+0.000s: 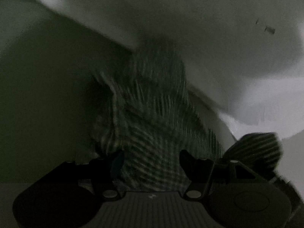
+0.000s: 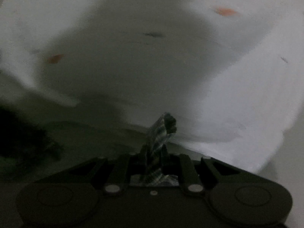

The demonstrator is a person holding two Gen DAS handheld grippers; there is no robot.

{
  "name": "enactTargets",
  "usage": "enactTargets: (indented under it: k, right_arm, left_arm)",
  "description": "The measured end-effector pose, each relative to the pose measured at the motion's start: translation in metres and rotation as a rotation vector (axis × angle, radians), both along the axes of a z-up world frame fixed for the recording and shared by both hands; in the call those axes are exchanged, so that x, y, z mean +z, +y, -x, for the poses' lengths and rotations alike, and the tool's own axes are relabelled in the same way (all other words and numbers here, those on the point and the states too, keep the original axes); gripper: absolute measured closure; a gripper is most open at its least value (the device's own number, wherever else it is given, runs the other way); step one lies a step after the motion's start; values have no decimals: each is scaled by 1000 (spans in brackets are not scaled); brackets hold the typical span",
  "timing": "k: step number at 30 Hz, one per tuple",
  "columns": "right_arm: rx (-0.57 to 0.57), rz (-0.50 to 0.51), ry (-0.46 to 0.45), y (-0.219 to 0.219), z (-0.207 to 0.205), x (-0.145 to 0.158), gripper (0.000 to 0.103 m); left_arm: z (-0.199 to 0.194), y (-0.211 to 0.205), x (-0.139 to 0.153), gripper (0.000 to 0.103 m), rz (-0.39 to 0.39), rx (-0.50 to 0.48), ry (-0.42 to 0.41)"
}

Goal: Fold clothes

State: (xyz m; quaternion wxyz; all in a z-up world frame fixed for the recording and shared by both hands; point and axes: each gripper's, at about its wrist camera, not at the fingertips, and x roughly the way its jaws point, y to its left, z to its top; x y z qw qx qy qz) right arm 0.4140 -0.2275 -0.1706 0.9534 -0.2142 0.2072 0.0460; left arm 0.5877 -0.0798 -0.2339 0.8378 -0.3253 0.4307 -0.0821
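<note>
A dark striped garment fills the middle of the left wrist view, bunched and hanging from between the fingers of my left gripper. The jaws stand fairly wide apart with cloth filling the gap, so the grip is unclear. Another fold of the striped cloth shows at the right. In the right wrist view my right gripper is shut on a narrow pinch of the same striped garment, which sticks up past the fingertips. Both views are dim and blurred.
A white surface with orange marks lies ahead of the right gripper. A white surface and a dark greenish area lie behind the cloth in the left wrist view. A dark shape sits at left.
</note>
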Motion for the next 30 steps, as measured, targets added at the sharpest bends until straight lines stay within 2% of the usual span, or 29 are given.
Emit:
enactTargets:
  k: [2, 6, 8, 10, 12, 14, 16, 19, 21, 23, 24, 25, 26, 29, 30]
  right_arm:
    - [84, 41, 24, 29, 6, -15, 88]
    - [217, 128, 96, 70, 23, -46, 82]
    - [266, 139, 143, 79, 29, -55, 69]
    - [310, 146, 165, 86, 35, -57, 57]
    - [334, 135, 167, 87, 37, -50, 53]
    - [317, 95, 189, 81, 37, -40, 41]
    - [299, 76, 214, 71, 40, -31, 35]
    - [285, 81, 195, 49, 53, -13, 35]
    - [218, 60, 167, 27, 56, -5, 39]
    - [75, 46, 160, 11, 46, -8, 54]
    - [5, 20, 185, 2, 36, -12, 58]
    - [-63, -8, 216, -7, 26, -17, 65]
    - [-132, -37, 247, -16, 16, -22, 65]
    - [-233, -84, 342, -37, -12, -46, 65]
    - [-265, -99, 373, -44, -21, -54, 65]
  left_arm:
    - [12, 17, 15, 31, -5, 36, -39]
    - [27, 45, 30, 30, -49, 74, -62]
    - [32, 52, 31, 29, -81, 84, -61]
    - [31, 45, 31, 29, -78, 60, -68]
    - [30, 39, 31, 29, -74, 37, -75]
    - [29, 32, 31, 29, -70, 13, -82]
    - [28, 25, 30, 29, -67, -11, -89]
    - [26, 15, 30, 29, -61, -46, -99]
    - [25, 4, 28, 29, -76, -82, -114]
    - [24, -11, 26, 29, -108, -128, -134]
    - [24, -19, 24, 29, -125, -149, -142]
    - [22, -27, 18, 29, -166, -154, -113]
    - [20, -33, 11, 29, -208, -154, -77]
    - [17, -46, -12, 31, -341, -146, 21]
    - [19, -46, -14, 30, -354, -151, 8]
